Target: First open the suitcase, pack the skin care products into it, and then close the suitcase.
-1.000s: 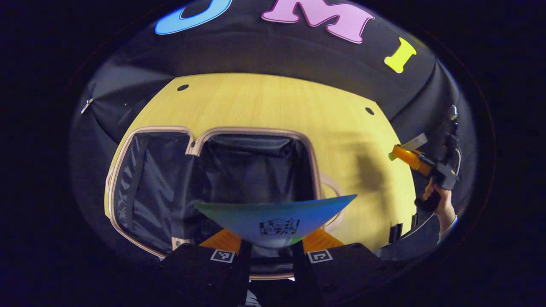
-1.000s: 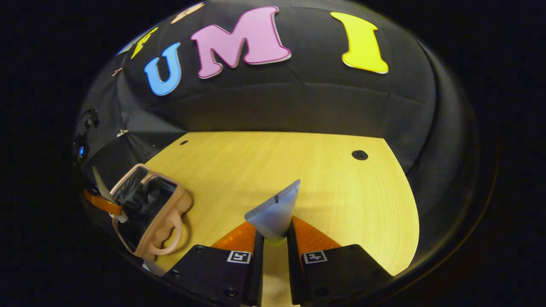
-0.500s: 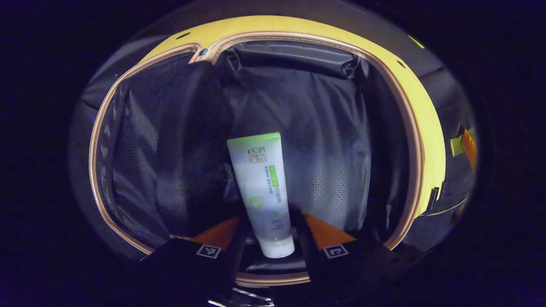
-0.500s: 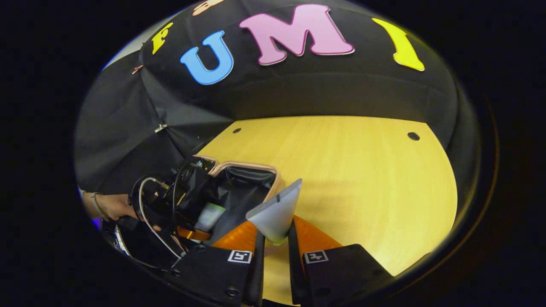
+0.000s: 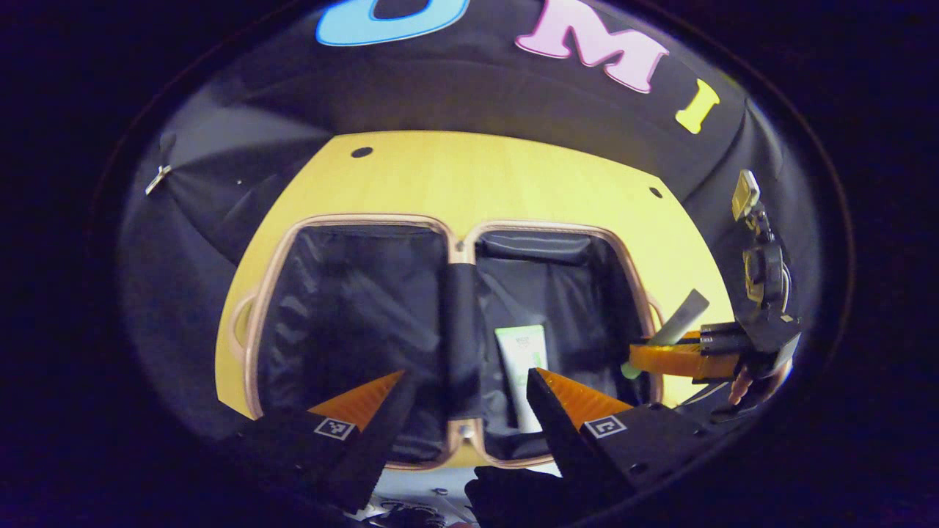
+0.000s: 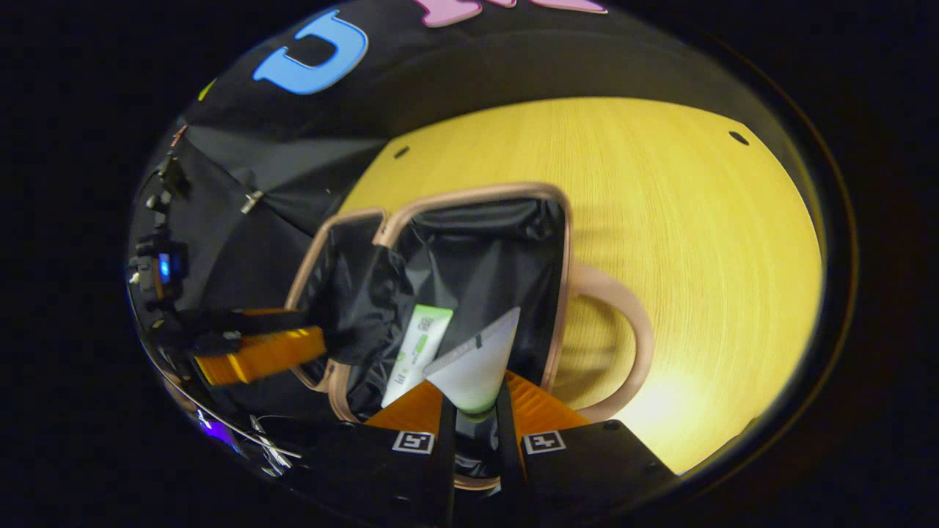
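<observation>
1. The suitcase (image 5: 447, 242) lies open and flat on the yellow wooden table (image 5: 469, 176), both black-lined halves facing up, with a pinkish rim around each half.
2. In the left gripper view, the left gripper (image 5: 466, 381) hangs above the near edge of the suitcase with its jaws spread wide and nothing between them.
3. A white tube with a green end (image 5: 524, 367) lies on the lining of the right-hand half, just beyond the left gripper's right finger and apart from both fingers.
4. The same tube shows in the right gripper view (image 6: 418, 352), lying flat in the half nearer the curved handle (image 6: 623, 352), just left of the right gripper's fingers.
5. The right gripper (image 6: 473, 411) is clamped on a second tube, grey-white with a flat crimped end (image 6: 477, 359), which stands up between the 2 fingers, both pressing on its lower part.
6. That held tube hovers over the same half of the suitcase, beside the lying tube; whether the 2 tubes touch cannot be told.
7. In the left gripper view, the right gripper (image 5: 653, 356) reaches in over the suitcase's right rim, a hand (image 5: 748, 374) behind it.
</observation>
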`<state>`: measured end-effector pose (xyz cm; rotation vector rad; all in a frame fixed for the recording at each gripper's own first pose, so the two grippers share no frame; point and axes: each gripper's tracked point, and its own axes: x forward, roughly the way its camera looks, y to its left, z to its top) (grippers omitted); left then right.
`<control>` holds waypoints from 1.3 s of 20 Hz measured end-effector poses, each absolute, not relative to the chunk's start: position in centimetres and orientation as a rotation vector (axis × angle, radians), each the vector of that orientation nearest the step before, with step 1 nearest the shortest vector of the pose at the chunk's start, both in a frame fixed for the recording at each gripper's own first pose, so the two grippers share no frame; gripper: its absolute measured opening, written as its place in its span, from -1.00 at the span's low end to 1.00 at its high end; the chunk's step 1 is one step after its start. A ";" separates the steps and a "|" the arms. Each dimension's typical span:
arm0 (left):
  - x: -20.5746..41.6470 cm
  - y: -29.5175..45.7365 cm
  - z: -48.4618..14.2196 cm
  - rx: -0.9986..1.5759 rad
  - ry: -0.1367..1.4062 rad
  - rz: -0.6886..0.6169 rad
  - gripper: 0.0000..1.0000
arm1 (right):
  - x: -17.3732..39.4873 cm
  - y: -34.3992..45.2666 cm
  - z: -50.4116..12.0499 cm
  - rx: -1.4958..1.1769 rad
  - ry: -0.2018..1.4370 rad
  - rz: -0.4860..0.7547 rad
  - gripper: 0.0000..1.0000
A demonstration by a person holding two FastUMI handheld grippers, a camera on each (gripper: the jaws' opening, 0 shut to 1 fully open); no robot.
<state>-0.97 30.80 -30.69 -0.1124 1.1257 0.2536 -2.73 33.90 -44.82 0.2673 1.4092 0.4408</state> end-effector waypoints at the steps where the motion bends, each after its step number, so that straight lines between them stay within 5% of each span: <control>1: -1.8 33.0 -30.4 -0.129 1.134 0.298 0.95 | -3.5 34.2 -45.7 0.250 1.457 0.415 -0.42; 3: -3.3 37.0 -29.3 -0.179 1.133 0.363 0.94 | -3.8 34.7 -47.0 0.237 1.498 0.352 -0.23; 4: -4.4 39.4 -28.6 -0.204 1.121 0.394 0.94 | -3.6 34.8 -47.4 0.237 1.502 0.313 -0.38; 6: -5.8 43.5 -28.5 -0.239 1.106 0.467 0.93 | -3.4 35.9 -46.8 0.286 1.499 0.304 -0.36; 9: -6.6 49.3 -30.1 -0.280 1.077 0.559 0.94 | -1.9 36.9 -44.3 0.333 1.394 0.350 0.77; 11: -7.0 52.2 -31.1 -0.301 1.055 0.585 0.94 | 0.2 35.7 -41.7 0.358 1.273 0.373 0.95; 17: -5.0 58.3 -32.2 -0.330 1.011 0.660 0.93 | 5.6 28.8 -33.0 0.448 0.979 0.396 0.94; 23: -6.5 59.2 -38.4 -0.336 1.232 0.672 0.87 | 5.6 23.6 -30.0 0.474 0.894 0.280 0.94; 26: -4.5 59.3 -36.7 -0.190 1.195 0.633 -0.72 | 4.2 20.1 -30.5 0.428 0.883 0.227 0.94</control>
